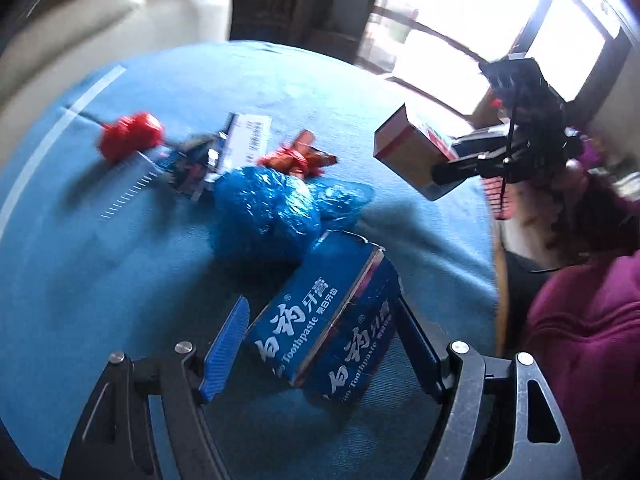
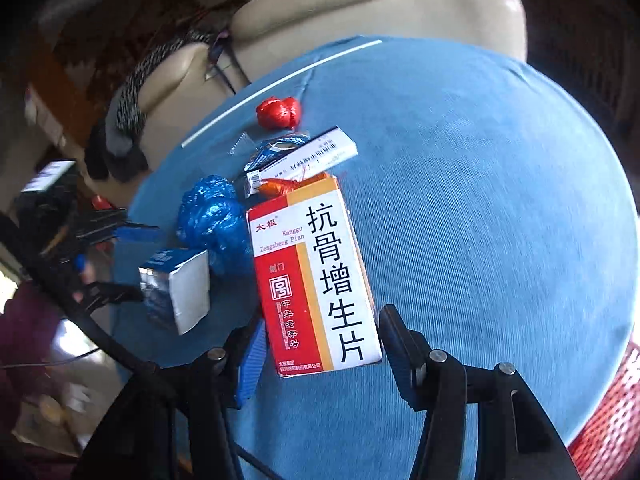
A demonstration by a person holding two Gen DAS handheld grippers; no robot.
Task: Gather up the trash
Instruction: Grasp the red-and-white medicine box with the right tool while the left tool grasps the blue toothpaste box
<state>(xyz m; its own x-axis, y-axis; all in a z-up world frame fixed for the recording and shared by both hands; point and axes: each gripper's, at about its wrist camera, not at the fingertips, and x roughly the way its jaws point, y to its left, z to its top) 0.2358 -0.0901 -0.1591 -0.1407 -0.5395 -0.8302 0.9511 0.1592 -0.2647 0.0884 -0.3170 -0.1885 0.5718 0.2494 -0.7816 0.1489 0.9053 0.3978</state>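
Left gripper (image 1: pixel 320 344) straddles a blue toothpaste box (image 1: pixel 328 320), jaws partly open; pad contact unclear under motion blur. Right gripper (image 2: pixel 320 344) holds a red-and-white medicine box (image 2: pixel 316 280) between its jaws, lifted above the table; its bottom edge hides the right pad. Blue cloth table (image 2: pixel 480 200), cream chairs (image 2: pixel 380 8) behind, bright window (image 1: pixel 460 20). Ahead of both: blue plastic bag (image 1: pixel 268 208), red wad (image 1: pixel 132 136), small cartons, blurred.
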